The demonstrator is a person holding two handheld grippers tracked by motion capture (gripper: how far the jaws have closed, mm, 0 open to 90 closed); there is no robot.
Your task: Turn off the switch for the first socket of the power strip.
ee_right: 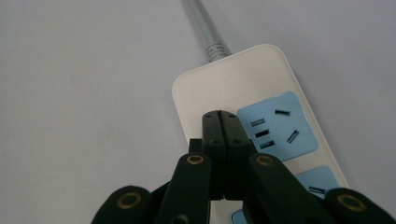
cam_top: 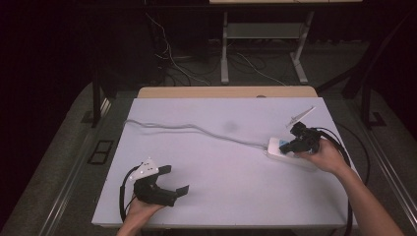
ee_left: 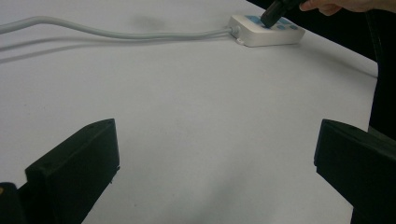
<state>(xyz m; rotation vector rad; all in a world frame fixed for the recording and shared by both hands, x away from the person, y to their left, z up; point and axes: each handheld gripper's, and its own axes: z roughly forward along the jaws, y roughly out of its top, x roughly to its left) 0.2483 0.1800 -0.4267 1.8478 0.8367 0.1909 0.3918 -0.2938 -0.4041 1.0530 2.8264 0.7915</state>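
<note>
Jaws of the right gripper (ee_right: pixel 221 116) are pressed flat together w/ nothing between them, tips down on the white top of the power strip (ee_right: pixel 219 86), just left of the first blue socket panel (ee_right: pixel 276 126) in the right gripper view. In the high view the right gripper (cam_top: pixel 286 146) sits over the strip (cam_top: pixel 275 147) at the right side of the table (cam_top: pixel 221 187), approx. mid-depth, the person's right hand (cam_top: pixel 327 156) wrapped around its body — grey three-cornered plate (cam_top: pixel 301 116) sticking up on the far side. Strip lies flat on the white tabletop; its grey cord (cam_top: pixel 196 129) leaves the left end and runs left across the table, curving toward the far-left edge. A second blue panel (ee_right: pixel 316 182) shows partly, nearer the camera, behind the jaw arms. Left gripper (cam_top: pixel 176 179) rests at the near-left of the table, well apart from the strip, held by the left hand (cam_top: pixel 142 209) — jaws spread wide, bare tabletop between them. From the left gripper view the strip (ee_left: pixel 266 31) appears far off at upper right w/ the right gripper's black tip (ee_left: pixel 275 14) on it and cord (ee_left: pixel 116 32) trailing left.
</note>
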